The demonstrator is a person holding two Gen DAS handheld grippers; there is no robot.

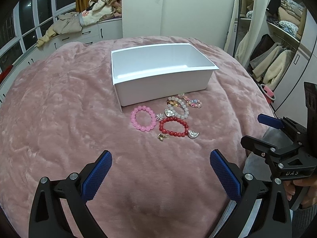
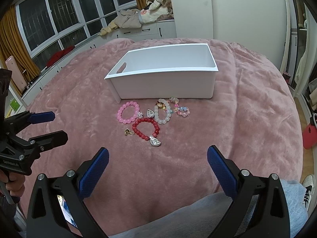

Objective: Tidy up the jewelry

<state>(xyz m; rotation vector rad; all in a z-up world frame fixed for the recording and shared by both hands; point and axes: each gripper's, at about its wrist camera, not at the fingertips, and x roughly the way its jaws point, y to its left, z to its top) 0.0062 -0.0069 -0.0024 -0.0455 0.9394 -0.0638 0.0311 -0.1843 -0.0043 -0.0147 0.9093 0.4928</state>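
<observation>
An empty white bin [image 1: 162, 83] [image 2: 162, 87] stands on the pink blanket. In front of it lie a pink bead bracelet [image 1: 143, 120] [image 2: 127, 112], a red bead bracelet [image 1: 174, 127] [image 2: 145, 129] with a silver charm [image 1: 193, 134] [image 2: 155, 141], a white bead bracelet [image 1: 179, 108] [image 2: 162, 114], a multicolour bead bracelet [image 1: 193, 101] [image 2: 181, 110] and small rings. My left gripper [image 1: 160, 156] [image 2: 50, 126] is open and empty, short of the jewelry. My right gripper [image 2: 158, 154] [image 1: 253, 128] is open and empty beside it.
The pink blanket [image 1: 59, 109] [image 2: 247, 109] covers the bed. A window bench with piled clothes [image 1: 75, 21] [image 2: 138, 15] is behind on the left. A wardrobe with hanging coats [image 1: 273, 63] is on the right. My grey-trousered lap [image 2: 198, 214] lies at the bed's near edge.
</observation>
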